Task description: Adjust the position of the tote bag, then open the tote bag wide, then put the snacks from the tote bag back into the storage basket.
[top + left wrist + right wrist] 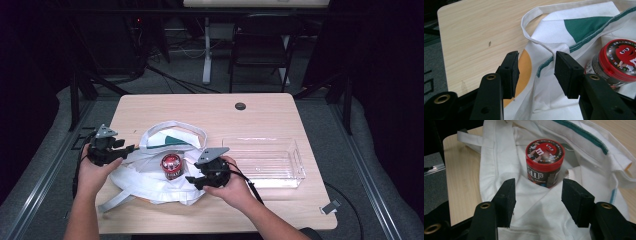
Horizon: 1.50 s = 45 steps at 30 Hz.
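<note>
High view: the wooden table (150,107) carries, from largest to smallest, a white cloth tote bag (155,182) lying crumpled at the near left, a clear plastic tray (295,162) just to its right, and a red-lidded candy canister (170,166) standing upright on the bag's fabric, near its mouth, between the two tongs. The left gripper (131,148) sits at the bag's left edge with jaws apart; in the left gripper view the hem and a handle strap (534,40) lie ahead of the pads, nothing pinched. The right gripper (191,181) rests just beside the canister, jaws parted and holding nothing; the canister (544,162) stands ahead of them. Assessment: the bag is light, limp and will sag, so it is best taken at the stitched hem or strap. The canister looks rigid, smooth-walled and likely slippery; a grip across the body below the lid appears soundest.
</note>
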Each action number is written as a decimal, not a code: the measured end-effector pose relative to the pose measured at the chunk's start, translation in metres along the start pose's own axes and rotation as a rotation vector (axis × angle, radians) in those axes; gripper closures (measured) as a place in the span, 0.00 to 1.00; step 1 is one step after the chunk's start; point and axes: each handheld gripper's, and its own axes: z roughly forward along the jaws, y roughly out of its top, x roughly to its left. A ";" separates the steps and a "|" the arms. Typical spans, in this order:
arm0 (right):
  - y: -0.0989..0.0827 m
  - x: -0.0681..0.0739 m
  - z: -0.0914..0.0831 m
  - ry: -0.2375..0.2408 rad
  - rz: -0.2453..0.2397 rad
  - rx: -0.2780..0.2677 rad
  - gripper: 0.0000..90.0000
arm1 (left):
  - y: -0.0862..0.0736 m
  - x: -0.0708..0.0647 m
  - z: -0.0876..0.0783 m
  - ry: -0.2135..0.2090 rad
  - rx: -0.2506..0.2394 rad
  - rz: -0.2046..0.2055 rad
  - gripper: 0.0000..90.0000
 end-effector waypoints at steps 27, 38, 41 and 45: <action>0.057 -0.010 0.023 0.031 -0.028 0.153 0.39 | 0.000 0.008 -0.003 -0.013 -0.026 -0.035 0.53; 0.072 -0.005 0.038 0.029 -0.083 0.208 0.38 | 0.001 0.008 0.000 -0.021 -0.020 -0.034 0.52; 0.074 -0.006 0.039 0.018 -0.078 0.218 0.42 | 0.001 0.008 0.000 -0.024 -0.019 -0.037 0.52; 0.078 -0.011 0.038 0.033 -0.041 0.233 0.42 | 0.000 0.008 0.000 -0.025 -0.022 -0.041 0.52</action>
